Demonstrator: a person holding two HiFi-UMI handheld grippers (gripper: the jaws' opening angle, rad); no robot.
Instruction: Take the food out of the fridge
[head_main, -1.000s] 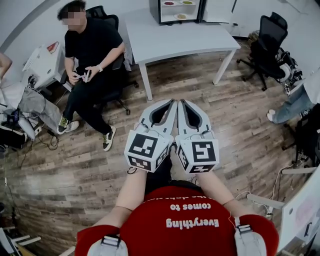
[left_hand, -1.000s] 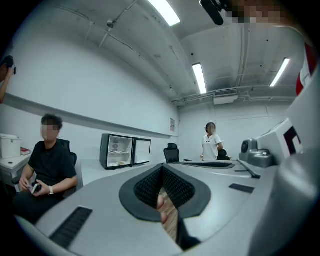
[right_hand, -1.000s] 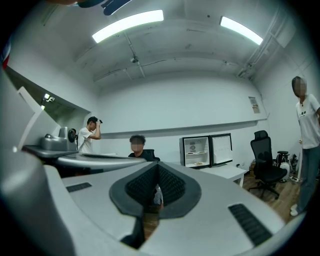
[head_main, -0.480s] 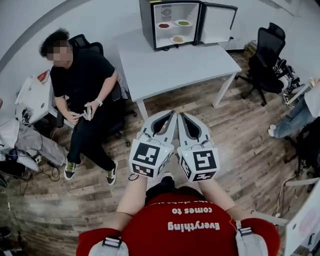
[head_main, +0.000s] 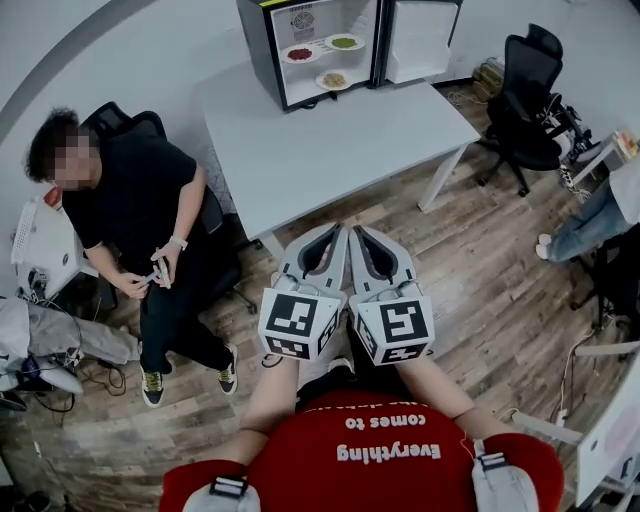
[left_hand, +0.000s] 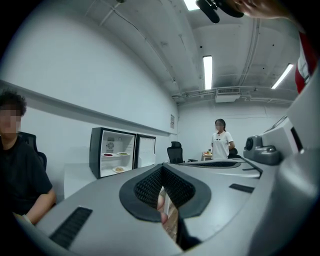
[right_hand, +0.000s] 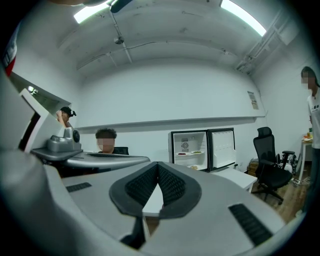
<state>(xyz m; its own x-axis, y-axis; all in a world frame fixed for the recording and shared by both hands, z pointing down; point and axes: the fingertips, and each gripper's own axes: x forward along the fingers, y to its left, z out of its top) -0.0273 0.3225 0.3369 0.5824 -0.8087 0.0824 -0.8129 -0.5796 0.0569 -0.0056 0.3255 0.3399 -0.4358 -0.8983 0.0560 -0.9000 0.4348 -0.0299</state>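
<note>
- Big picture first: white table (head_main: 330, 140) stretching away dead ahead, well apart from both tools, bare wood floor in between.
- At the table's far end, the fridge (head_main: 262, 45): upright, mouth facing this way, door (head_main: 420, 38) swung wide to the right.
- Inside, in plain view: plate of red food (head_main: 300, 54) and plate of green food (head_main: 344, 43) side by side on the upper shelf, third plate (head_main: 333, 80) on the level below. Nothing taken out yet.
- Off to the left, a seated person (head_main: 130, 200) just beside the table's near corner; probably worth skirting on the way in.
- Down front, left gripper (head_main: 338, 232) and right gripper (head_main: 359, 232) side by side, almost touching, noses aimed up the table.
- Both clamped shut on nothing: pads meeting at the tips in each gripper view, only floor and table edge glimpsed through the gap behind them.
- Key relation: food ahead and a shade to the left of the pair, beyond the whole length of the tabletop. Neither tool clearly nearer; left perhaps favoured, with the open door crowding the right side.
- Plates lying flat, rims toward the opening; likely a level, straight-in reach, jaws parted first.
</note>
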